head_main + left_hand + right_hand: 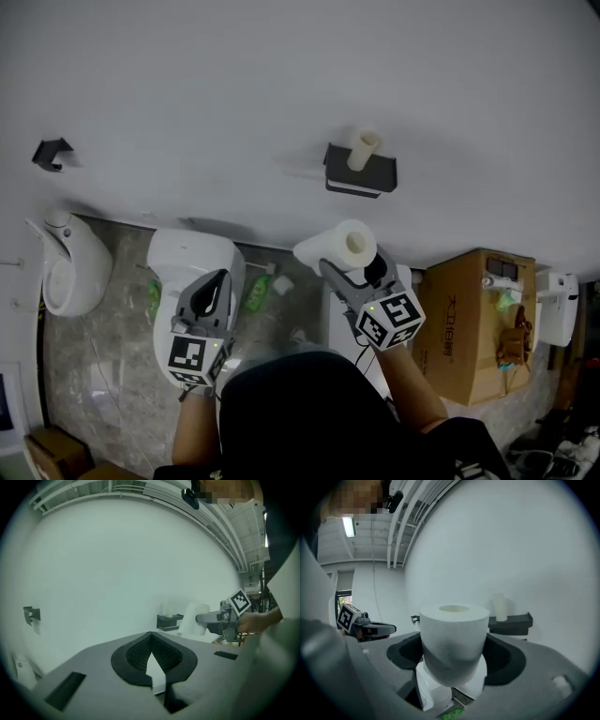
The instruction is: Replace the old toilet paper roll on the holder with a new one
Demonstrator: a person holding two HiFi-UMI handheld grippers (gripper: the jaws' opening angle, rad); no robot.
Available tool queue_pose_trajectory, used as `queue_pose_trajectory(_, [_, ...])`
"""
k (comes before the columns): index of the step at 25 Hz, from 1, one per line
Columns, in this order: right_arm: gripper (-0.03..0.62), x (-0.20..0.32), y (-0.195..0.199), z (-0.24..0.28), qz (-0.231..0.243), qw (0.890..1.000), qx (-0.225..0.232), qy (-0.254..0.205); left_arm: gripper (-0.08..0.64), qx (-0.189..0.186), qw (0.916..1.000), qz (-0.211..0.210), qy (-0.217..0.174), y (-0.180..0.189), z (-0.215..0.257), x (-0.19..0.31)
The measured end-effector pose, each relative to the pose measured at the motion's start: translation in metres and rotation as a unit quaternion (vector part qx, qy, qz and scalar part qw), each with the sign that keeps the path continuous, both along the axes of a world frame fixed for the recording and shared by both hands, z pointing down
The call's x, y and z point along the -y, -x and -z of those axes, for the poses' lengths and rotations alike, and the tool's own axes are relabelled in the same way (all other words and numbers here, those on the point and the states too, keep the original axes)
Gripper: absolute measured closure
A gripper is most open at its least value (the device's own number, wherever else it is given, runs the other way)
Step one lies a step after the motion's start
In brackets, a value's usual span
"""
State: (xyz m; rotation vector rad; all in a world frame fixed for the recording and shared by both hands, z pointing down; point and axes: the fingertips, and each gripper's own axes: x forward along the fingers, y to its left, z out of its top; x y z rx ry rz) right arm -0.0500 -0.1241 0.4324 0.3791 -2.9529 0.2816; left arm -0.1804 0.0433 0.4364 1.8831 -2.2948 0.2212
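White wall (281, 75): seemingly bare core (363, 148) on holder (366, 178) must go first; below it, right gripper (356, 267) clasps new roll (339, 244), left gripper (217, 281) closed

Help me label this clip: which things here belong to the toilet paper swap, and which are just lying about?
Job: new toilet paper roll, held in the right gripper; old core; wall holder.
Lying about: toilet; cardboard box; black wall bracket.
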Motion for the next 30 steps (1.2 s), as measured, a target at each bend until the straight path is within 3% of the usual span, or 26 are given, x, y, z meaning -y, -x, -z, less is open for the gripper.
queue_pose_trajectory(7, [0.215, 0.023, 0.001, 0.005, -0.048, 0.999, -0.003, -0.005, 0.548, 0.003, 0.9981, -0.062, -0.002, 0.015, 0.002, 0.055])
queue_pose_trajectory(16, [0.215, 0.055, -0.011, 0.004, -0.133, 0.991, -0.007, -0.004, 0.548, 0.016, 0.9876, -0.156, -0.007, 0.029, 0.009, 0.138])
queue_pose_trajectory(26, [0.215, 0.079, -0.062, 0.0, -0.251, 0.968, -0.015, -0.003, 0.538, 0.021, 0.9651, -0.26, -0.027, -0.002, 0.019, 0.234])
queue_pose_trajectory(30, [0.215, 0.078, -0.091, -0.001, -0.301, 0.953, -0.022, 0.0, 0.452, 0.017, 0.9577, -0.286, -0.029, -0.015, 0.023, 0.268])
